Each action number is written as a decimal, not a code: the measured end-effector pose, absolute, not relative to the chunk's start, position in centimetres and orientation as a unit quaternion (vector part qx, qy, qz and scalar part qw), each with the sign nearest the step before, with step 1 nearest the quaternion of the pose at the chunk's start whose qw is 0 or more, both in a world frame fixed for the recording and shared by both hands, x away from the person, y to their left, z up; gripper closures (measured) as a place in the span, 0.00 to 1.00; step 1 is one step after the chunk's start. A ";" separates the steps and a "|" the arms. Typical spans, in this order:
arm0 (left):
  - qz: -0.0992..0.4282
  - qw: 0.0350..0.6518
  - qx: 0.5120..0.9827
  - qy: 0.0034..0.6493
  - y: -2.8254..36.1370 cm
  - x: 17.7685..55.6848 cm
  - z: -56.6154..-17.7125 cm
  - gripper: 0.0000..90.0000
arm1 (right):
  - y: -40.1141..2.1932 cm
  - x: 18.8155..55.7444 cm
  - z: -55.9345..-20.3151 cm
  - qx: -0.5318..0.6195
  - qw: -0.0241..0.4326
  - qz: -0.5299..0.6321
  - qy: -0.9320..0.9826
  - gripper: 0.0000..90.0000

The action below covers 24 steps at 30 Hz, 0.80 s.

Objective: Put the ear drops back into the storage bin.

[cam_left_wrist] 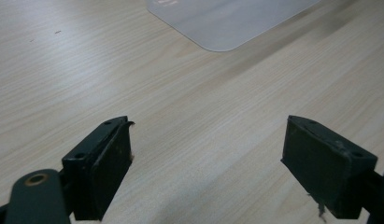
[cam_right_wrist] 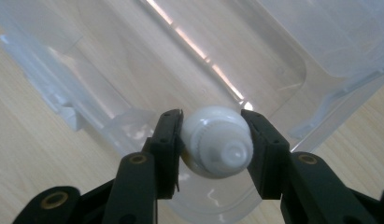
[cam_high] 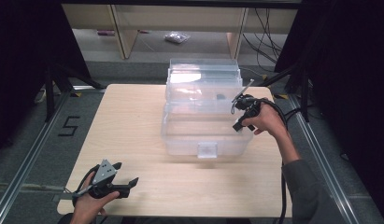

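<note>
Holding a small white bottle [cam_right_wrist: 216, 147] in my right gripper [cam_right_wrist: 216, 149], jaws clamped on its rounded sides, just above the open clear plastic bin [cam_high: 206, 135]; it looks light, hard and smooth — slippery, I'd judge; the grip sits across the body below the cap, which seems right. My left gripper [cam_left_wrist: 206, 163] rests released over the table [cam_left_wrist: 189, 107], holding nothing.

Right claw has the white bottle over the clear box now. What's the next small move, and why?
Probably lower the right claw a little further into the clear box before letting go. The white bottle is clamped between its jaws above the open box, not yet resting on the bottom. The left claw is open over the table, so it need not move.
</note>
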<state>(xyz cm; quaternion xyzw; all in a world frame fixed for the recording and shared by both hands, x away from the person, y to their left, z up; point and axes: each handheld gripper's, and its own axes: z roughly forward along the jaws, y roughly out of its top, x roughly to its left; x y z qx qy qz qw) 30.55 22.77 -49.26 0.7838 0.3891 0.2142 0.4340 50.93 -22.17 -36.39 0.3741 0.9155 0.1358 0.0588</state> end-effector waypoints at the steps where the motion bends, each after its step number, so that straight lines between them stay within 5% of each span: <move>1: 0.214 0.434 0.784 0.389 22.8 30.5 -49.3 0.17 | -22.2 51.1 -36.6 0.375 0.058 0.134 0.915 0.67; 24: 0.215 0.429 0.787 0.389 22.9 30.5 -49.2 0.17 | -21.0 52.6 -41.3 0.379 0.040 0.105 0.919 0.67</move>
